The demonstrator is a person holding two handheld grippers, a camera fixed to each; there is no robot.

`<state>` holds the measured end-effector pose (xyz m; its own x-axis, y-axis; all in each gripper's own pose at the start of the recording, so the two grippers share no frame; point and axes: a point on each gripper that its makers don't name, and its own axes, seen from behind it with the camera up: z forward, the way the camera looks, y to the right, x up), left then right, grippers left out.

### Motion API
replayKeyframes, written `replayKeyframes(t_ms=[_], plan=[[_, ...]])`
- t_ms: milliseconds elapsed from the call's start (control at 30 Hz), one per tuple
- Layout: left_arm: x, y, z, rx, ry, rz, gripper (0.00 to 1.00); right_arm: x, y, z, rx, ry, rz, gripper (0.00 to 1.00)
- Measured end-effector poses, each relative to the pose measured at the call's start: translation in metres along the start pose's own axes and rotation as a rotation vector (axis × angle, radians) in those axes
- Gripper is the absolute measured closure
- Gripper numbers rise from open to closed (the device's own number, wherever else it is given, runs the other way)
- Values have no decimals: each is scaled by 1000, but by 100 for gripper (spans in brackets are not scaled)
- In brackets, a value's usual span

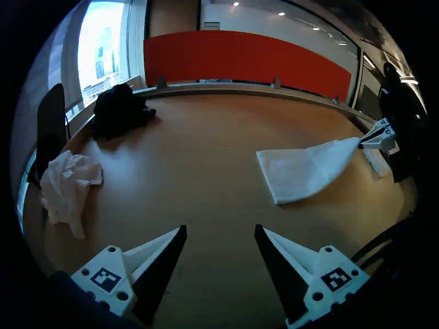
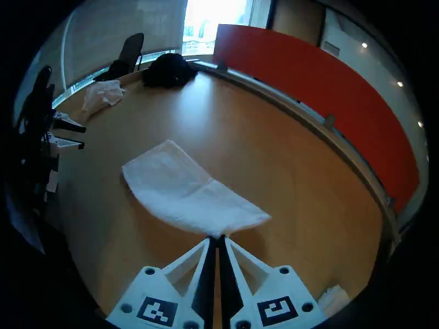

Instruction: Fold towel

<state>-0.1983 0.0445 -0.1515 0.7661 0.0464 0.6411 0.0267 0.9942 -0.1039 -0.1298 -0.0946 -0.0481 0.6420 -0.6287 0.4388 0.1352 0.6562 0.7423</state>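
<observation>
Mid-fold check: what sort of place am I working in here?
Likely an office meeting room: a long wooden table under the towel, a red partition along its far edge, and office chairs by large windows.

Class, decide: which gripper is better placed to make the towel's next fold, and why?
Right: the right gripper pinches a lifted corner of the towel; the left gripper hangs open, apart from it.

From where I stand I count two grippers (the left gripper [image 1: 220, 227] and the right gripper [image 2: 218, 237]), two white towels, namely one flat towel [image 1: 296, 172] and one crumpled towel [image 1: 68, 183], one black bag [image 1: 118, 112], two dark chairs [image 2: 131, 48], one red partition [image 1: 247, 57] and one wooden table [image 1: 219, 142].
</observation>
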Motion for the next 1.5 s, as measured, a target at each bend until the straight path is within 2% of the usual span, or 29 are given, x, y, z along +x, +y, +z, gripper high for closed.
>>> replayKeyframes(t_ms=[200,500,800,1000,1300,1500], plan=[[0,-2,-2,0,2,4,8,10,-3,-2,8,7,-22,97],[-1,-4,-8,7,5,-11,8,44,-25,10,53,44,-74,96],[-5,-5,-16,11,7,-35,8,81,-65,37,135,75,-125,96],[-8,-10,-25,26,8,-51,8,98,-99,59,208,70,-165,96],[-16,-26,-37,62,4,-86,8,100,-139,92,283,30,-202,96],[-20,-31,-40,72,-1,-98,8,96,-143,102,286,7,-199,96]])
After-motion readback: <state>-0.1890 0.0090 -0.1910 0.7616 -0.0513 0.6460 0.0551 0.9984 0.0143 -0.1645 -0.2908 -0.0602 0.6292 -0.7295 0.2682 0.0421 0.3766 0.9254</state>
